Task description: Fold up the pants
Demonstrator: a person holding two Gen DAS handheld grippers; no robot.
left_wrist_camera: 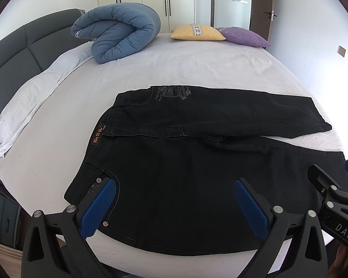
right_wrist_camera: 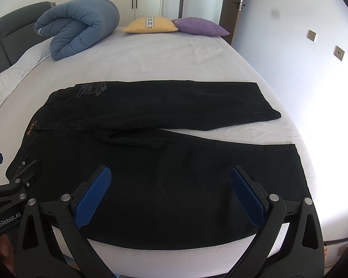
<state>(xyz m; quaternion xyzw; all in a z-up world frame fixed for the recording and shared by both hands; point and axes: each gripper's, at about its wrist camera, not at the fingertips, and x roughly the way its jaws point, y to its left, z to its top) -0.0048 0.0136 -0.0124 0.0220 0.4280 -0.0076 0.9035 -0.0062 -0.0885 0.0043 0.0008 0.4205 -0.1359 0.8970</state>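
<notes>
Black jeans lie flat on the white bed sheet, waistband to the left, both legs spread to the right; they also show in the right wrist view. My left gripper is open and empty, hovering over the near leg close to the waist pocket. My right gripper is open and empty over the near leg, further toward the hem. Each gripper shows at the edge of the other's view: the right gripper and the left gripper.
A rolled blue duvet, a yellow cushion and a purple cushion sit at the far side of the bed. A white pillow lies at the grey headboard on the left. Wardrobes and a door stand behind.
</notes>
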